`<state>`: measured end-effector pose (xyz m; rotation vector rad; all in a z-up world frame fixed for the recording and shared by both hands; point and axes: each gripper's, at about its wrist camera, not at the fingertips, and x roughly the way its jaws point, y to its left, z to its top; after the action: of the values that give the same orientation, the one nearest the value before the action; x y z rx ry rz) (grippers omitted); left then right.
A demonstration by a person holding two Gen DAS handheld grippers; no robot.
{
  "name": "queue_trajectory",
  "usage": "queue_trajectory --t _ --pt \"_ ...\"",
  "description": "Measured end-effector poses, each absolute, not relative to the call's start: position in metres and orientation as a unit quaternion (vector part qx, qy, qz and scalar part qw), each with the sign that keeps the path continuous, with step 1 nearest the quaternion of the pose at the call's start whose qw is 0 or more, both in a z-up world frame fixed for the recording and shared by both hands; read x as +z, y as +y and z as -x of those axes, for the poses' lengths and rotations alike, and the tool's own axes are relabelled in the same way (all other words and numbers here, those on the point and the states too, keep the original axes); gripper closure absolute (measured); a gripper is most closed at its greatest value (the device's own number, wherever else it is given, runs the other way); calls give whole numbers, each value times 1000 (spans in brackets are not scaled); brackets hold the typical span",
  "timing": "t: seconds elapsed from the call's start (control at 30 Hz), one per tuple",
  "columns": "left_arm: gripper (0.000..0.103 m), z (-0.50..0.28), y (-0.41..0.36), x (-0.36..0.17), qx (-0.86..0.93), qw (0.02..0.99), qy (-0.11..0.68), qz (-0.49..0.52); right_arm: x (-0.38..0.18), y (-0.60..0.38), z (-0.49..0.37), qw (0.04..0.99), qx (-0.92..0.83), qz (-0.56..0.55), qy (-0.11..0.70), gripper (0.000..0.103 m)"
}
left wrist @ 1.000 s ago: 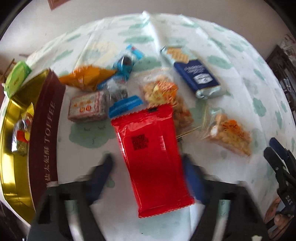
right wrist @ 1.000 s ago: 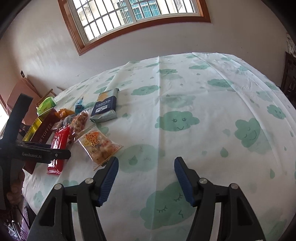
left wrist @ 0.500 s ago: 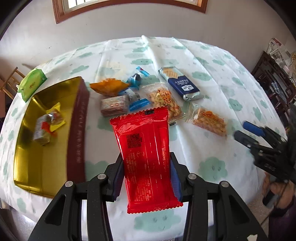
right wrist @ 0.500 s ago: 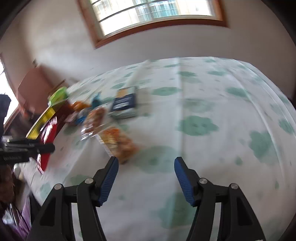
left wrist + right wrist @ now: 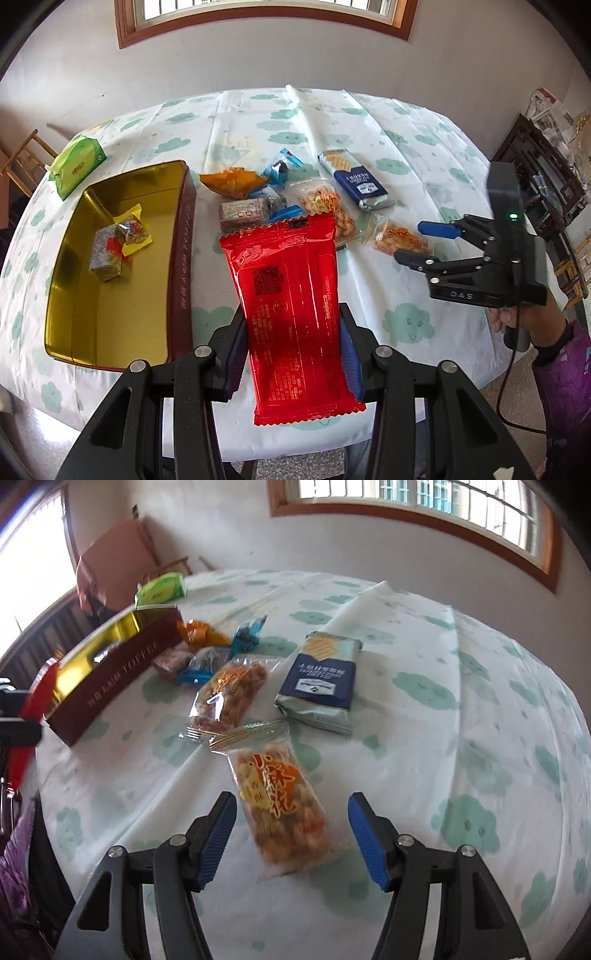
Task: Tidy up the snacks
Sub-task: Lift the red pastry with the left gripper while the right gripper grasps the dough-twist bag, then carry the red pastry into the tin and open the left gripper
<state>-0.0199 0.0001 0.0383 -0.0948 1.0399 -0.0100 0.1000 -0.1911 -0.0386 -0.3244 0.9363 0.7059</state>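
Note:
My left gripper [image 5: 293, 354] is shut on a red snack packet [image 5: 291, 310] and holds it above the table's near edge, right of the gold tin [image 5: 114, 258]. The tin holds two small wrapped snacks [image 5: 118, 243]. My right gripper [image 5: 291, 834] is open, its fingers on either side of a clear bag of orange crackers [image 5: 280, 805] that lies on the cloth. It also shows in the left wrist view [image 5: 424, 243], beside that bag [image 5: 397, 238]. A second cracker bag [image 5: 231, 694] and a blue biscuit pack [image 5: 321, 679] lie further on.
Small snacks, an orange packet [image 5: 232, 181], a blue wrapper [image 5: 282, 168] and a pink block [image 5: 243, 212], lie between tin and cracker bags. A green tissue pack [image 5: 77, 164] sits at the far left edge. A dark cabinet [image 5: 535, 166] stands to the right.
My left gripper closed on the red packet and lifted it back from the pile. My right gripper swung left across the table and now straddles the near cracker bag.

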Motion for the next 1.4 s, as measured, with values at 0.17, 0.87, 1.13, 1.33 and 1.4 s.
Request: queue_trajectory --t 0.17,0.87,1.13,1.33,1.4 --pt "62 23 6 45 -2 870 491 47 -44 -182 -109 811 336 165 449 39" --pt "62 44 112 59 96 877 465 78 -46 -262 -114 891 150 -11 427 66" --pt "62 20 155 37 122 868 477 63 -46 -269 -113 894 135 -22 427 66" --pt "62 -12 162 21 106 868 480 70 -45 -265 -112 895 130 -10 427 66" --pt "62 -22 162 17 100 868 481 71 -45 -265 -112 895 128 -5 428 66"
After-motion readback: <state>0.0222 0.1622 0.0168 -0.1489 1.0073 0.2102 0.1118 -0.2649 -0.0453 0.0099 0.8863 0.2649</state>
